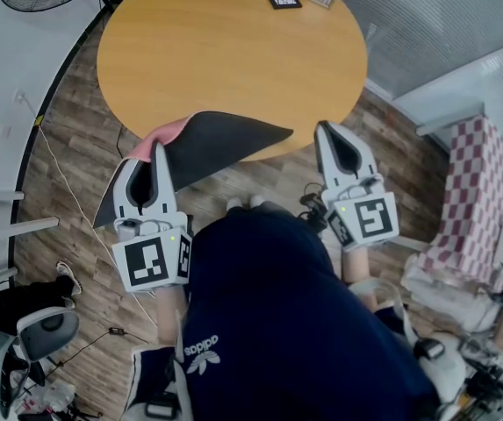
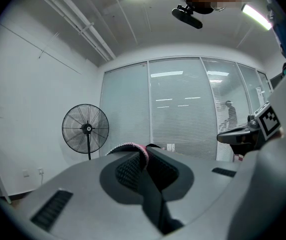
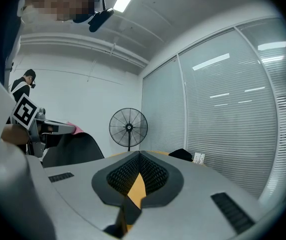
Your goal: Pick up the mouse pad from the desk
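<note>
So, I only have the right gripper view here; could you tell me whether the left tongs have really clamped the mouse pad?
Observer: Yes; the left gripper view shows the left tongs shut on the edge of the thin black mouse pad with its pink underside.
Operator: Thank you; is it clear of the table?
Observer: In the head view most of it hangs beyond the round wooden table's near edge; whether its far corner touches, I cannot tell.
Operator: And where are my right tongs?
Observer: The head view puts them at that near edge, apart from the pad's corner.
</note>
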Demonstrator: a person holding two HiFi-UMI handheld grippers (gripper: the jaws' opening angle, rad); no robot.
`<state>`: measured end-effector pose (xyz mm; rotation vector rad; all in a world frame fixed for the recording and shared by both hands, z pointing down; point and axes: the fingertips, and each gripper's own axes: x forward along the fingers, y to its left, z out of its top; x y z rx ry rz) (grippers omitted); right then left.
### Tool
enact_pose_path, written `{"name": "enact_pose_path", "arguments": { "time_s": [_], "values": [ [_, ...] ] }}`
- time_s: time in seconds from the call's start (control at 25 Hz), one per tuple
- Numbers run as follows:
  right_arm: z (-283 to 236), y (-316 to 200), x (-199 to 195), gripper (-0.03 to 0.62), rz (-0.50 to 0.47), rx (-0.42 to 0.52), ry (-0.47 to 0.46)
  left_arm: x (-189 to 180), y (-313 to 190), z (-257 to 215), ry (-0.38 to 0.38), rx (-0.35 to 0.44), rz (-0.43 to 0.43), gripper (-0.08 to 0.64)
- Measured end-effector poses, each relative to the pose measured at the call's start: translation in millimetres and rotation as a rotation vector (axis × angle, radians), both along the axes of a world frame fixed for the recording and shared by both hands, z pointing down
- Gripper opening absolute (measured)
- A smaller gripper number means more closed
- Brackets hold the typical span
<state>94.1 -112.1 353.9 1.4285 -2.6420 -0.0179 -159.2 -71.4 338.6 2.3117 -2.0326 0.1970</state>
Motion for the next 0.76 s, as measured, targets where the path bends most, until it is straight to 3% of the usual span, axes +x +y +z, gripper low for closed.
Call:
{"name": "enact_pose_path", "arguments": {
  "time_s": [0.76],
  "values": [
    [4.7,-6.7,2.7,0.003,0.023,-0.018,0.005,-7.3,-6.4,-1.4,-0.003,0.002,-0.017,0.021]
  ]
}}
